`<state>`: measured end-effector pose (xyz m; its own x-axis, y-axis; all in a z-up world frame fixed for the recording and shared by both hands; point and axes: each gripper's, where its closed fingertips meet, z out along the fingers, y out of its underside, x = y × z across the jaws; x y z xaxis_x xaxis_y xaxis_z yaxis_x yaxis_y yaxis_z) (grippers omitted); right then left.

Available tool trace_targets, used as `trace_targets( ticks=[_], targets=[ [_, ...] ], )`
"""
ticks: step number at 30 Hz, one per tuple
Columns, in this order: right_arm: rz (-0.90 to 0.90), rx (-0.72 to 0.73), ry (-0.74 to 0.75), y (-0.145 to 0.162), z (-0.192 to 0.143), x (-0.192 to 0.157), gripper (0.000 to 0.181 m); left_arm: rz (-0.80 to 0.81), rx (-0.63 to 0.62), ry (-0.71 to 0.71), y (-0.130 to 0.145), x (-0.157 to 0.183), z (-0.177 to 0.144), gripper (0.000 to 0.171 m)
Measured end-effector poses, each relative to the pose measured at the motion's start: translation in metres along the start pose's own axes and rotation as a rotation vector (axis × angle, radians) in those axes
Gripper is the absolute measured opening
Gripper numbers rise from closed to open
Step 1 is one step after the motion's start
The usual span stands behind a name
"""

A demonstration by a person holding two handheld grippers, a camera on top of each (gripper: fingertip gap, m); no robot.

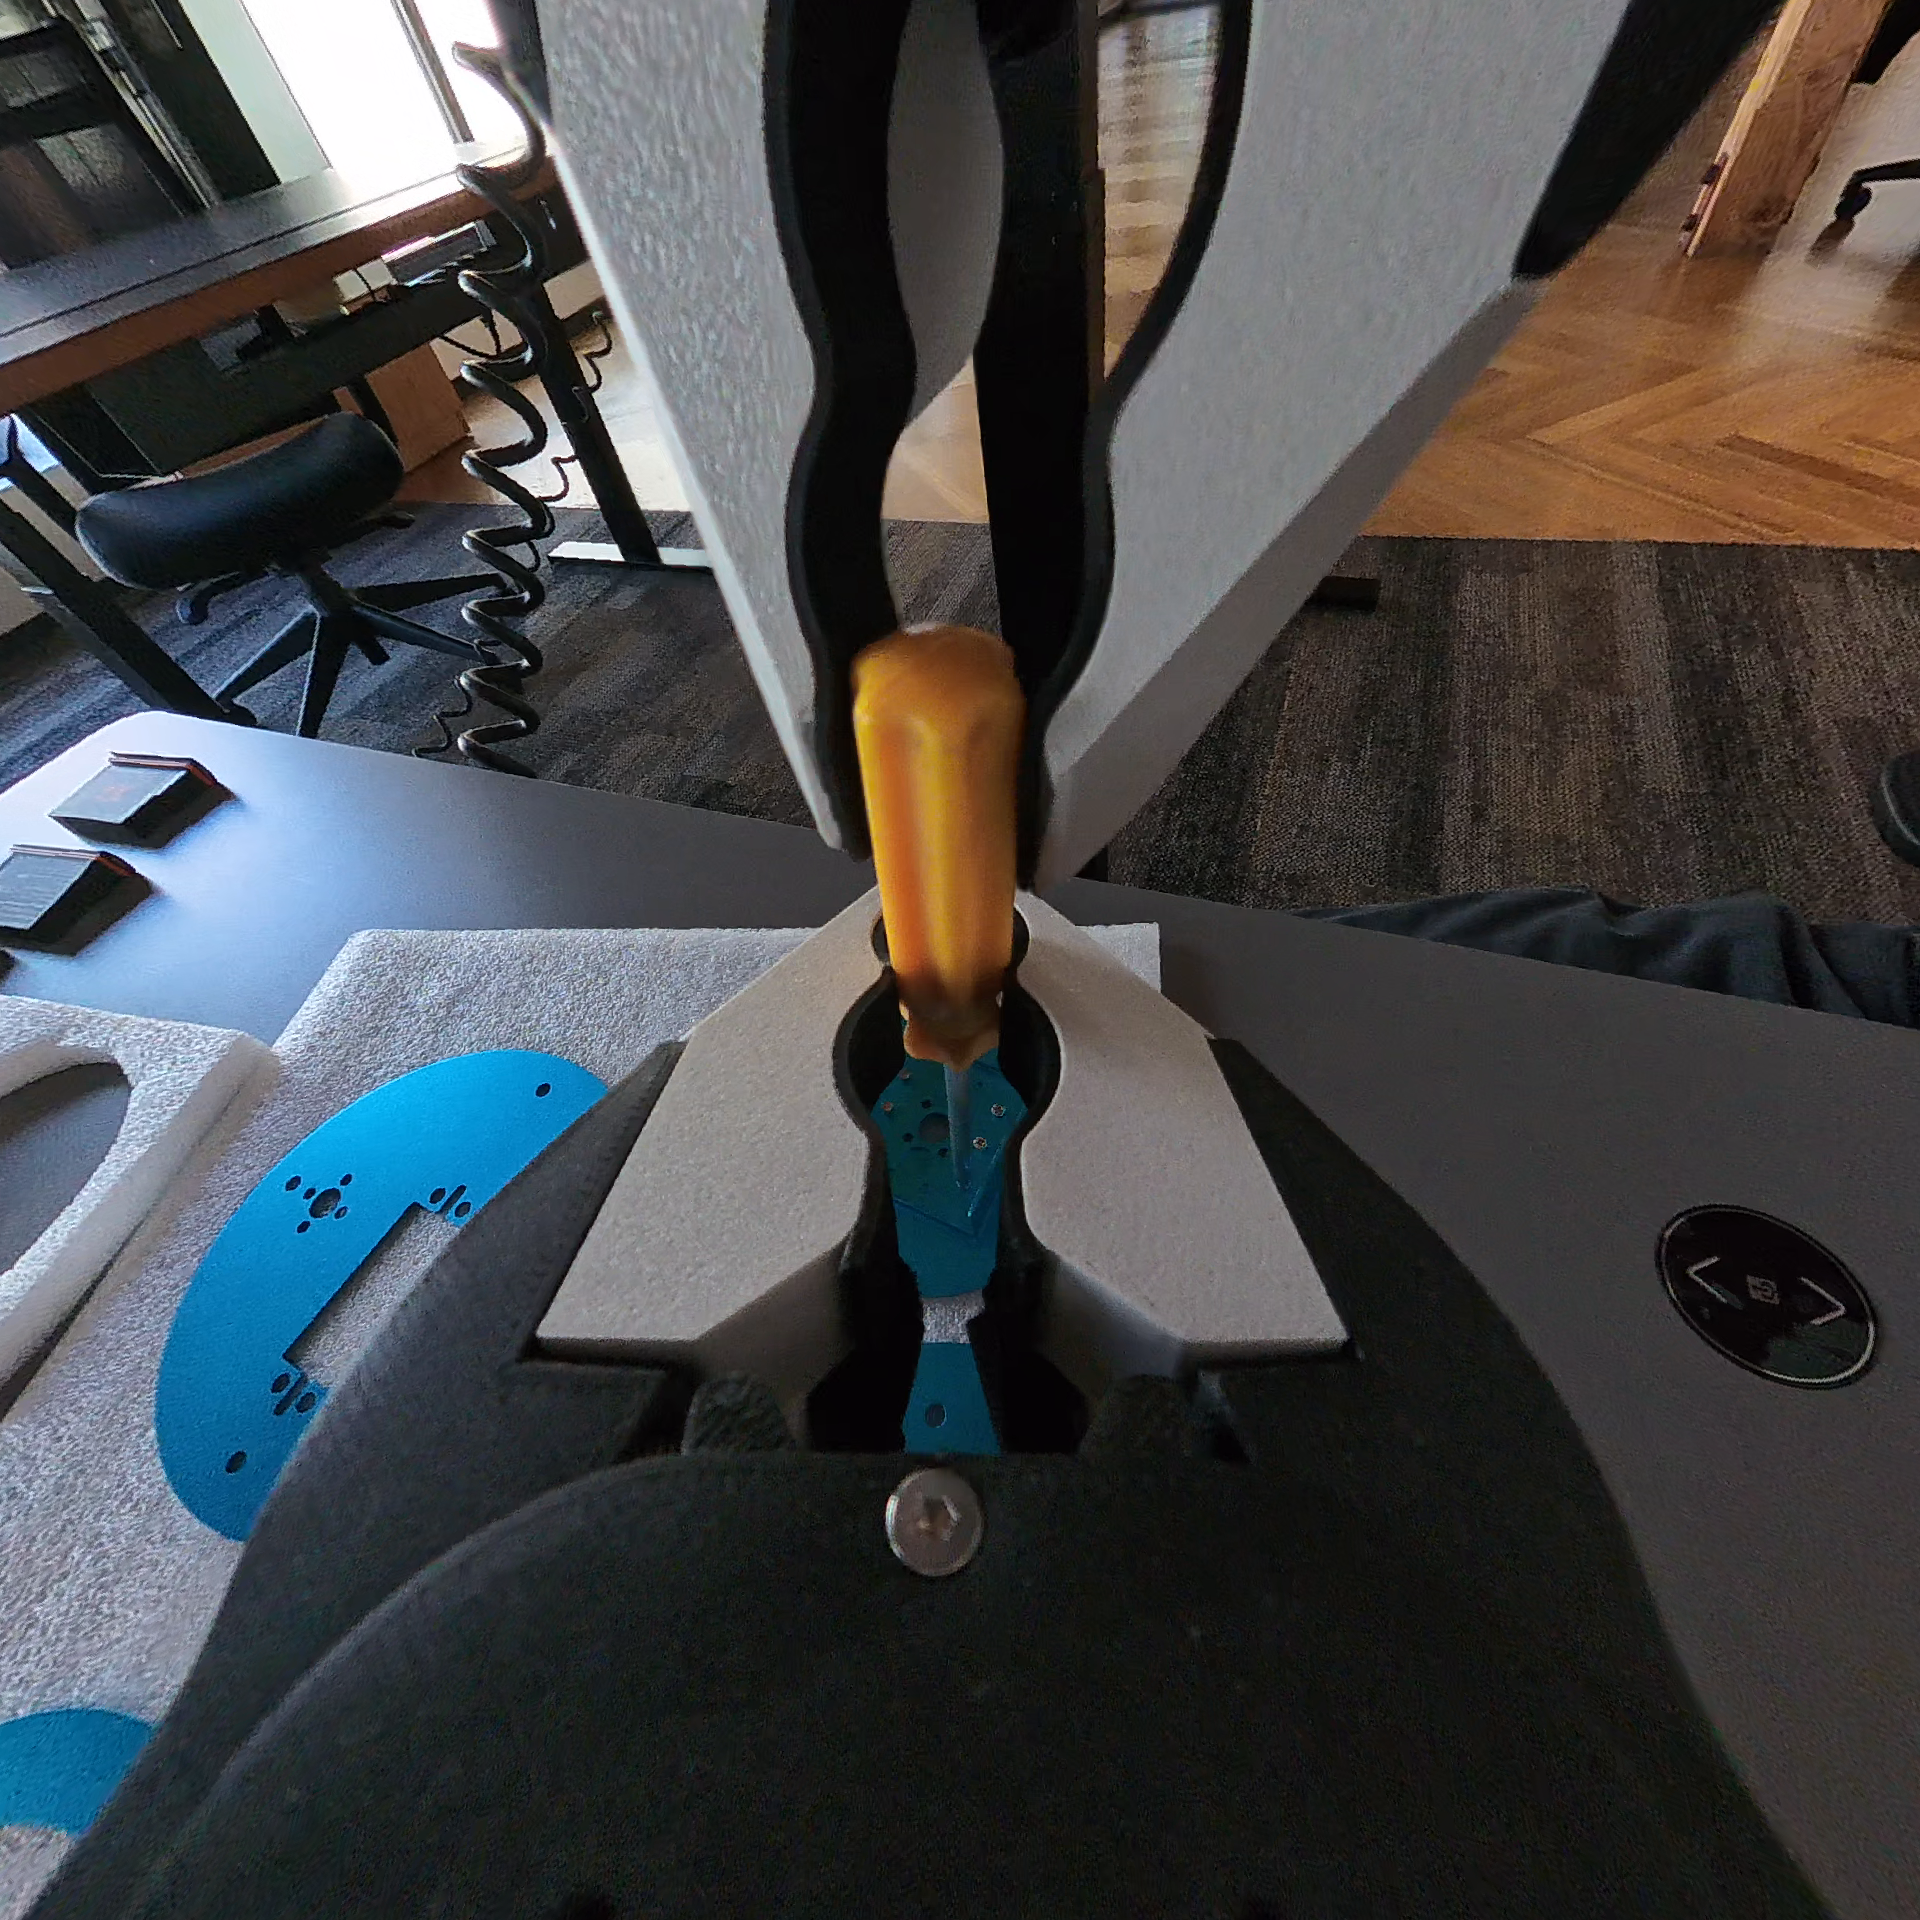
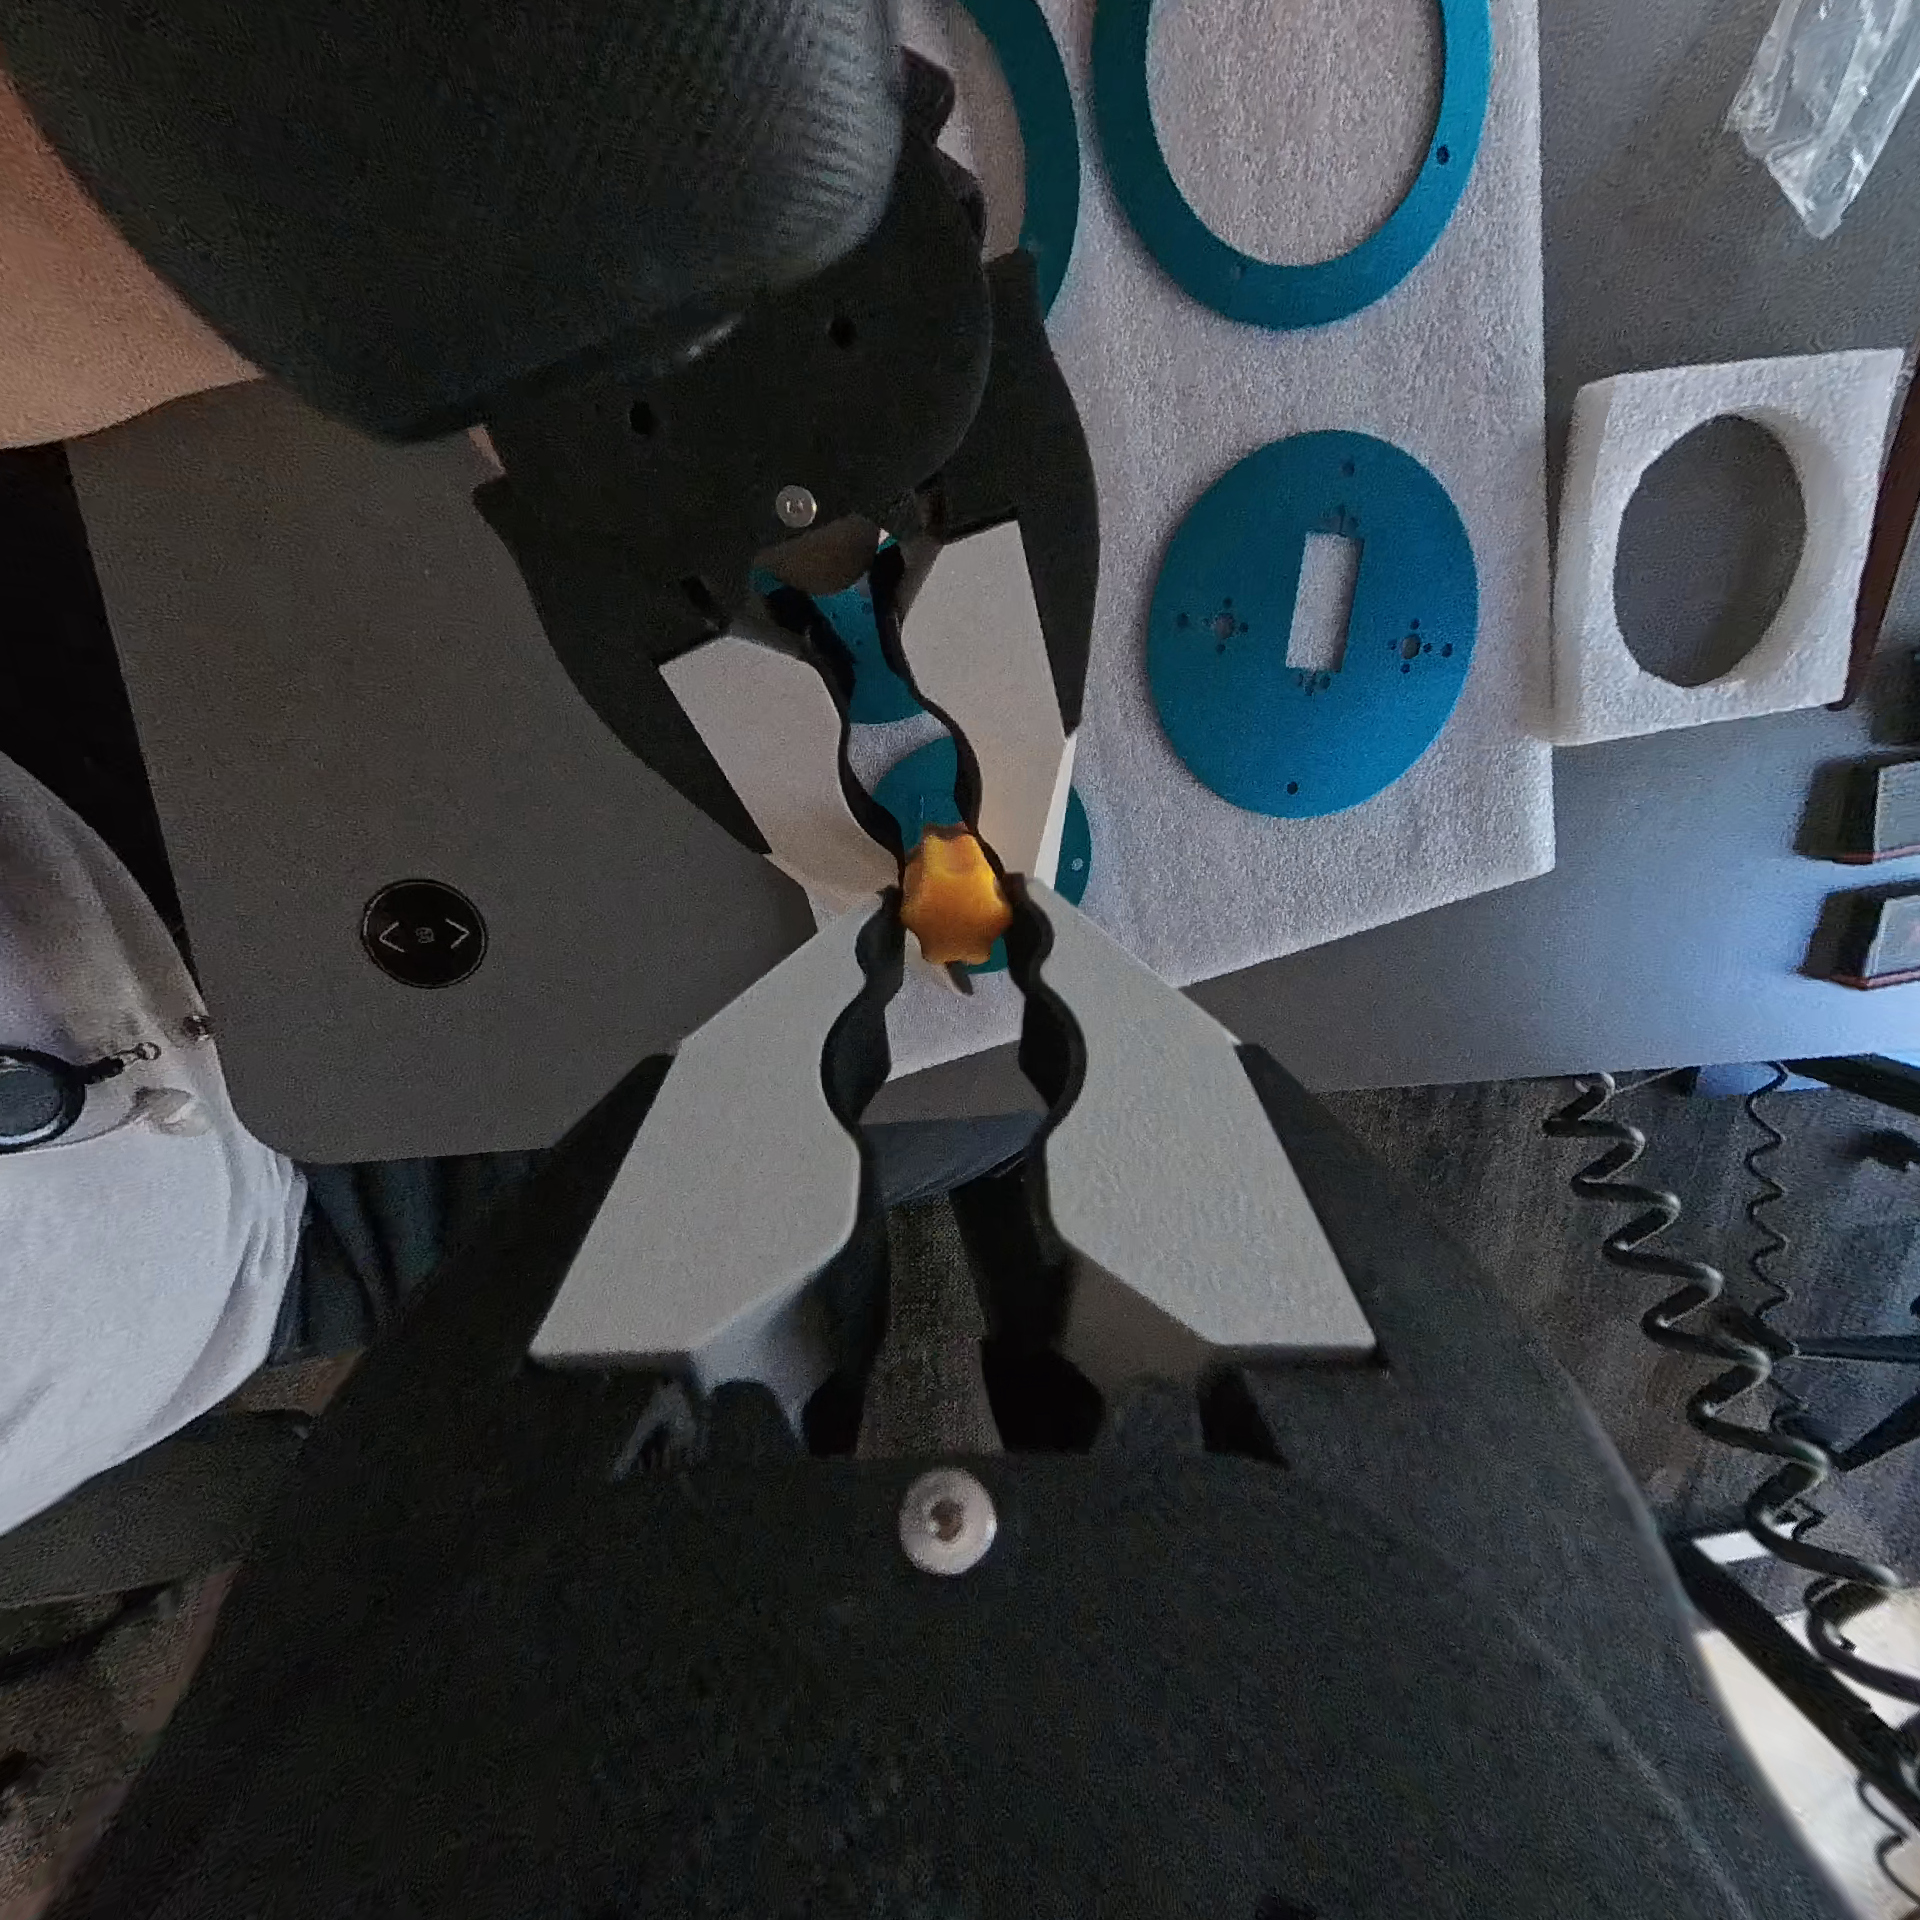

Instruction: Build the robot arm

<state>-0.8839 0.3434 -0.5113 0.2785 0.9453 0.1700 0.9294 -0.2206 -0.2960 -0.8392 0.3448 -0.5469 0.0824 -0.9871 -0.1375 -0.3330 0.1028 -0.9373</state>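
Note:
My right gripper (image 2: 951, 920) is shut on the orange handle of a screwdriver (image 2: 951, 896). In the left wrist view it (image 1: 943, 847) comes down from above and holds the screwdriver (image 1: 935, 790) upright. The screwdriver's blade tip rests on a small blue metal bracket with holes (image 1: 925, 1127). My left gripper (image 1: 948, 935) is nearly closed, with the bracket between its black pads, over a small blue plate (image 1: 945, 1403). The handle passes between its fingertips. In the right wrist view the left gripper (image 2: 940, 821) reaches in from the top left.
A white foam sheet (image 2: 1195, 416) on the grey table (image 2: 364, 727) carries a blue round plate with a rectangular slot (image 2: 1309, 623) and a blue ring (image 2: 1288, 281). A foam block with an oval hole (image 2: 1704, 561), black boxes (image 2: 1860, 810), and a coiled cable (image 2: 1714, 1330) are nearby. My hands' fingertips stand some 5 cm from each other.

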Motion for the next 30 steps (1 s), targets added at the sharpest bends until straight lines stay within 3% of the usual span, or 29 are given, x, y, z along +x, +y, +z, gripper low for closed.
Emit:
trace_targets(
  ticks=[4,10,13,17,19,23,25,28,30],
  targets=[
    [-0.073,0.017,-0.019,0.002,0.003,-0.002,0.019,0.019,0.002,0.007,-0.001,0.003,0.002,0.01],
    [0.374,0.029,0.023,0.004,0.004,0.006,0.018,-0.02,-0.011,-0.017,0.002,-0.003,0.004,0.01],
    [0.192,-0.017,0.03,0.004,0.004,0.001,0.017,0.008,-0.008,-0.01,0.002,0.001,0.004,0.01],
    [0.0,0.052,-0.026,-0.005,0.004,-0.001,0.018,-0.001,-0.002,-0.004,0.002,0.001,0.004,0.01],
    [0.016,0.073,-0.057,-0.004,0.004,-0.001,0.018,0.0,-0.005,-0.008,0.001,0.001,0.004,0.01],
    [0.292,0.075,-0.03,-0.003,0.006,0.007,0.019,-0.035,-0.015,-0.025,0.002,-0.005,0.004,0.009],
    [0.332,0.112,0.015,-0.006,0.007,0.007,0.018,-0.024,-0.012,-0.023,0.002,-0.005,0.004,0.009],
    [0.147,0.277,0.049,-0.013,0.003,0.007,0.02,-0.015,-0.009,-0.018,0.001,-0.003,0.005,0.009],
    [0.117,0.486,0.058,-0.017,-0.005,0.013,0.044,-0.015,-0.006,-0.016,0.001,-0.003,0.005,0.01]
  ],
)
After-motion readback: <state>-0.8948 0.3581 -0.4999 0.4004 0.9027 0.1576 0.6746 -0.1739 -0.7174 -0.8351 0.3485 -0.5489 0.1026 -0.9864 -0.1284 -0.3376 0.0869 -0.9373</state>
